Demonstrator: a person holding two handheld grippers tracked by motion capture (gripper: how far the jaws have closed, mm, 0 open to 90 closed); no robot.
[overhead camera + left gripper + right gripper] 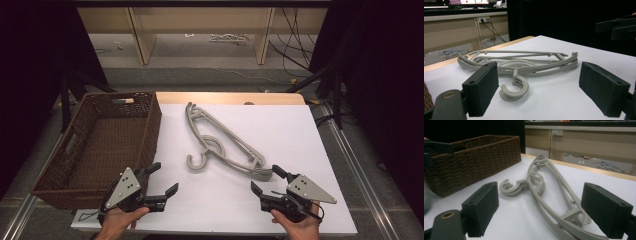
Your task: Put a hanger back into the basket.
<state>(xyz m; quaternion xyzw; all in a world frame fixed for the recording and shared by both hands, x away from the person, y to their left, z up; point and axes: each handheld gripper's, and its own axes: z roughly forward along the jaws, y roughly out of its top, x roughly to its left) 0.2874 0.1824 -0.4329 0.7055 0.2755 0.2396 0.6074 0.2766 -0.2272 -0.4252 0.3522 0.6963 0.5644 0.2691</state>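
A stack of grey plastic hangers (225,142) lies flat in the middle of the white table (300,140), hooks toward the near side. An empty brown wicker basket (152,127) stands at the left. My left gripper (166,176) is open near the basket's front corner, its jaws facing the hangers (529,62) and their hook (515,87) from a short way off. My right gripper (264,177) is open just in front of the stack's near end. In the right gripper view the hangers (541,185) run between its wide-apart jaws, with the basket (474,160) beyond on the left.
A wooden strip (225,97) runs along the table's far edge, with a grey floor, shelving and loose cables (295,45) behind it. Black stands rise at both sides of the table. White tabletop lies to the right of the hangers.
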